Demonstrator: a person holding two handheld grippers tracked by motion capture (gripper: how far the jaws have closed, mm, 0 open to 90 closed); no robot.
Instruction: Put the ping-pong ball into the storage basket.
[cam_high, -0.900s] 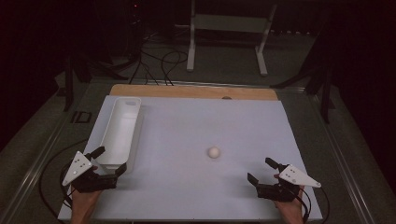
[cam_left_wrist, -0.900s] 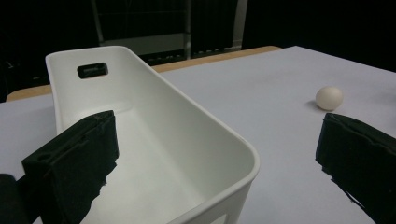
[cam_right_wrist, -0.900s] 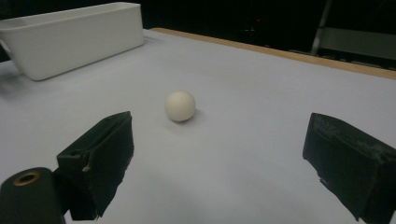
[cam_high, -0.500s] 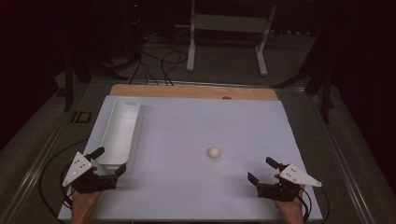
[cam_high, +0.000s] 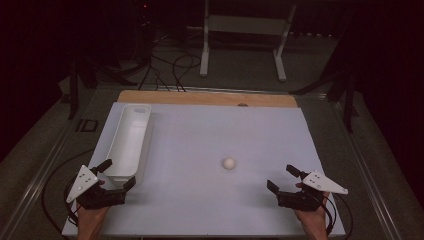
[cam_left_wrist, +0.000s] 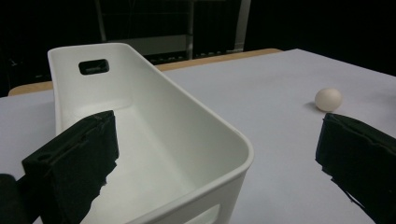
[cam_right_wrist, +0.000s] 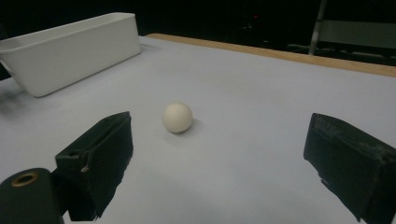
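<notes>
Low at the near edge, both grippers rest on the white sheet (cam_high: 200, 150). Left gripper (cam_high: 118, 176): jaws spread, straddling the near end of the bin (cam_high: 129, 140), not touching it. Right gripper (cam_high: 282, 178): jaws spread, nothing between. Ball (cam_high: 229, 163) lies alone mid-sheet, ahead of the right gripper, well apart from the bin.
</notes>
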